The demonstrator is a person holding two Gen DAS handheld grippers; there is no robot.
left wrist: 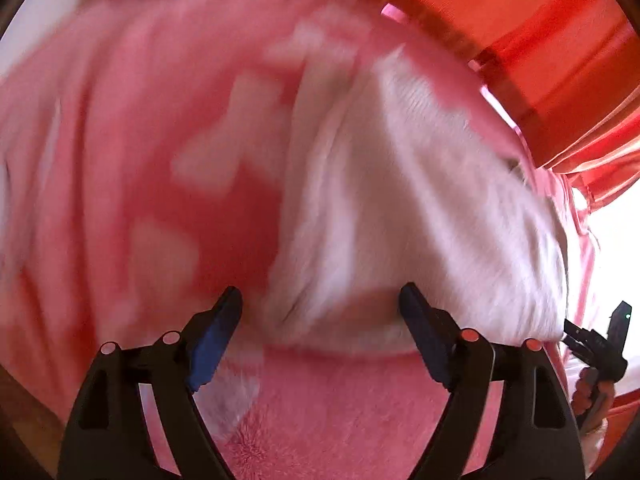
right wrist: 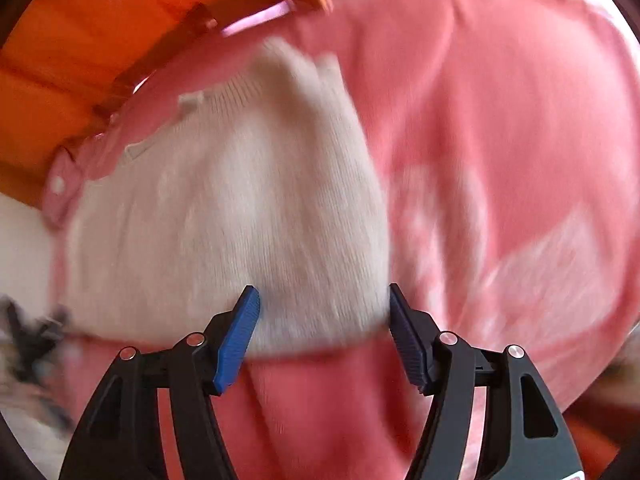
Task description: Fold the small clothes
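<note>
My left gripper (left wrist: 320, 300) has its fingers spread wide apart, with nothing clamped between them. Just ahead of the tips lies the white knit garment (left wrist: 400, 200), bunched into soft folds, its lower edge running across between my two fingers. It rests on a pink blanket (left wrist: 100, 160) with pale patches, which fills most of the left wrist view; the picture is blurred, so I cannot make out the finer details of the weave on the left. Beyond the blanket, at the upper right, hangs an orange-red curtain (left wrist: 540, 40). At the far right edge I can see my right gripper (left wrist: 600, 344), small and dark, next to the garment's edge.

In the right wrist view, my right gripper (right wrist: 324, 304) is also wide open, holding nothing. The white knit garment (right wrist: 240, 208) sits directly in front, its hem lying across between the blue pads (right wrist: 236, 340), with the pink blanket (right wrist: 500, 120) to the right and underneath. The orange curtain (right wrist: 80, 40) shows at the upper left. A dark, blurred shape at the left edge may be my other gripper; I cannot tell.
</note>
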